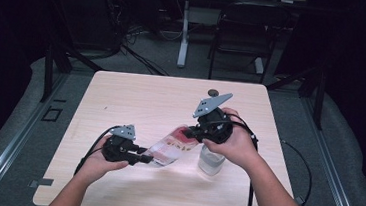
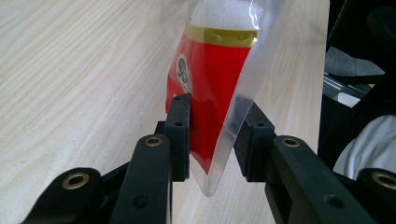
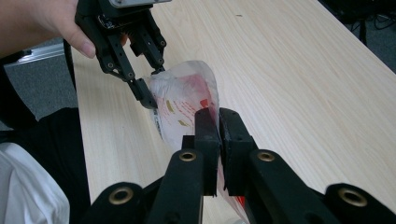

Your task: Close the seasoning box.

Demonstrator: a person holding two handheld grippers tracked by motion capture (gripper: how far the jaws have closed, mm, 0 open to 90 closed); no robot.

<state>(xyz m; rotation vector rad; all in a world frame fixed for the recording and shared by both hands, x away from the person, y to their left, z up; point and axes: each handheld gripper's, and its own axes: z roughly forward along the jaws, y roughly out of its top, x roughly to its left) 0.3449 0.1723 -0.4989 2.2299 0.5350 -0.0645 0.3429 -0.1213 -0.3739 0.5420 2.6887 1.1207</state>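
Only red-gold label point(image 2: 205, 60), writing unreadable.

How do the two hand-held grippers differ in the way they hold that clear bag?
The right hand-held gripper has its jaws pinched tight on the bag; the left hand-held gripper has a gap, with the bag's edge between its pads. In the high view the right sits higher. Both meet the same bag, at opposite ends.

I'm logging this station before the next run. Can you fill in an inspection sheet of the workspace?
Surface: light wood table, mostly bare.
Job's things: clear pouch with red print, held up between both grippers; clear jar under the right hand.
Clutter: small dark round thing near the far edge.
Grippers: right gripper shut on the pouch; left gripper astride its edge, a gap at one pad.
Cables: black, trailing from each gripper.
Surroundings: dark room, chair, floor cables.
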